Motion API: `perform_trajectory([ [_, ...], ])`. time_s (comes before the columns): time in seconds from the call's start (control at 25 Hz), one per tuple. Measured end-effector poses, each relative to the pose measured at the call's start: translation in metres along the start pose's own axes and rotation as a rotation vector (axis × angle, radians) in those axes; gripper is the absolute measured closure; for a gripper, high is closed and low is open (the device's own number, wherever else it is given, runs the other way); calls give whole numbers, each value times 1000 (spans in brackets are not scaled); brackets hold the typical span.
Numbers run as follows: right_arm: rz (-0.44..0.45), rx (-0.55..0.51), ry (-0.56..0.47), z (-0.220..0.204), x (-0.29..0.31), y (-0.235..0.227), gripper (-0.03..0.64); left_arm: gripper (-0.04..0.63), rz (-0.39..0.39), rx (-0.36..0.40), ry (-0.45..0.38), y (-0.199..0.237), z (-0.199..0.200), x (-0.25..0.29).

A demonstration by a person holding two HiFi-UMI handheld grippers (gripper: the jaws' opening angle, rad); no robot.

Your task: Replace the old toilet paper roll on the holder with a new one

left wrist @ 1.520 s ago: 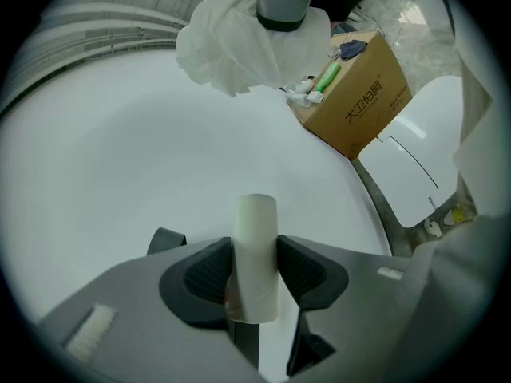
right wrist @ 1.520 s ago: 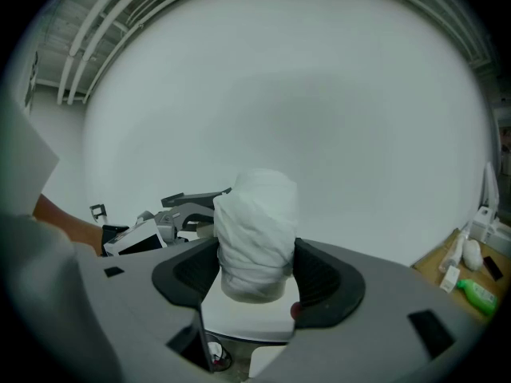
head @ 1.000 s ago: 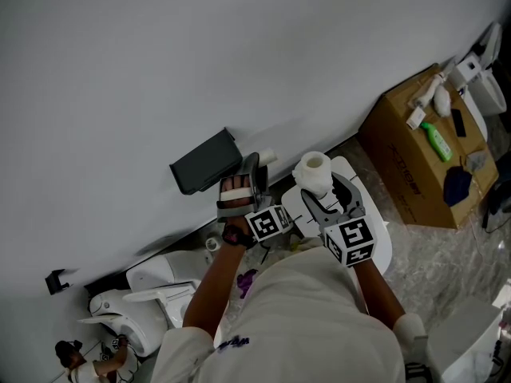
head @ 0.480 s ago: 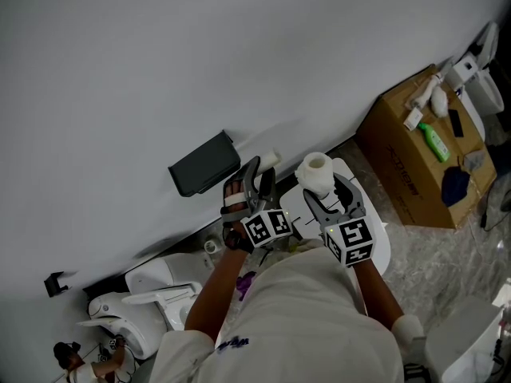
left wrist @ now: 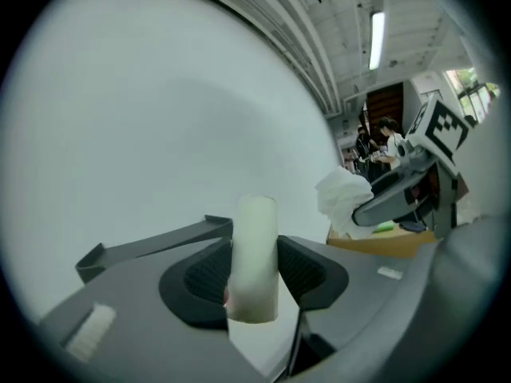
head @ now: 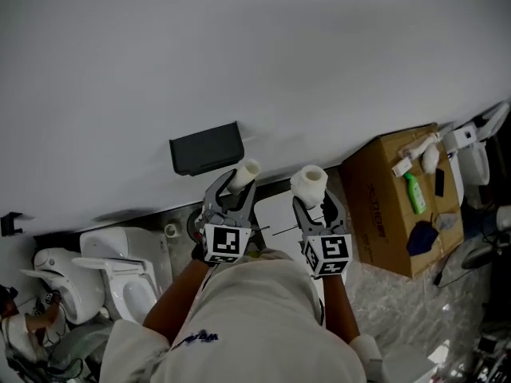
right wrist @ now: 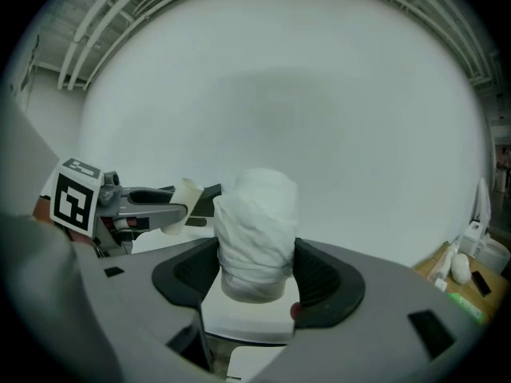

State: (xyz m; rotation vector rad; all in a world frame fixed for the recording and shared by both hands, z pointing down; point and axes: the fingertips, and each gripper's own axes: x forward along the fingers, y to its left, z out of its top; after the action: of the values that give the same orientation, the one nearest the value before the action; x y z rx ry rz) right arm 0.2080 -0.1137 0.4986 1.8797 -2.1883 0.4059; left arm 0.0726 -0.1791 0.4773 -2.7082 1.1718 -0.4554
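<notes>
Empty cardboard tube [left wrist: 254,258] stands upright between pads of my left hand-held gripper [left wrist: 254,282], pinched at lower part, top poking above jaws. New paper roll [right wrist: 257,230] sits clamped in my right hand-held gripper [right wrist: 255,278], jaws pressing both sides. Both held up side by side, apart, before white wall [head: 239,46]. Dark holder [head: 206,148] on wall, just up-left of tube. Brown box [head: 383,206] on floor at right, toilet [head: 120,278] at left.
</notes>
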Motion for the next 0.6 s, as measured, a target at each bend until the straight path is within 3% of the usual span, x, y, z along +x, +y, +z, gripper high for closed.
perform_trajectory([
  [0.36, 70, -140, 0, 22, 22, 8, 328, 411, 168, -145, -151, 48, 18, -46],
  [0.6, 103, -217, -22, 29, 39, 20, 328, 411, 235, -171, -155, 74, 10, -71],
])
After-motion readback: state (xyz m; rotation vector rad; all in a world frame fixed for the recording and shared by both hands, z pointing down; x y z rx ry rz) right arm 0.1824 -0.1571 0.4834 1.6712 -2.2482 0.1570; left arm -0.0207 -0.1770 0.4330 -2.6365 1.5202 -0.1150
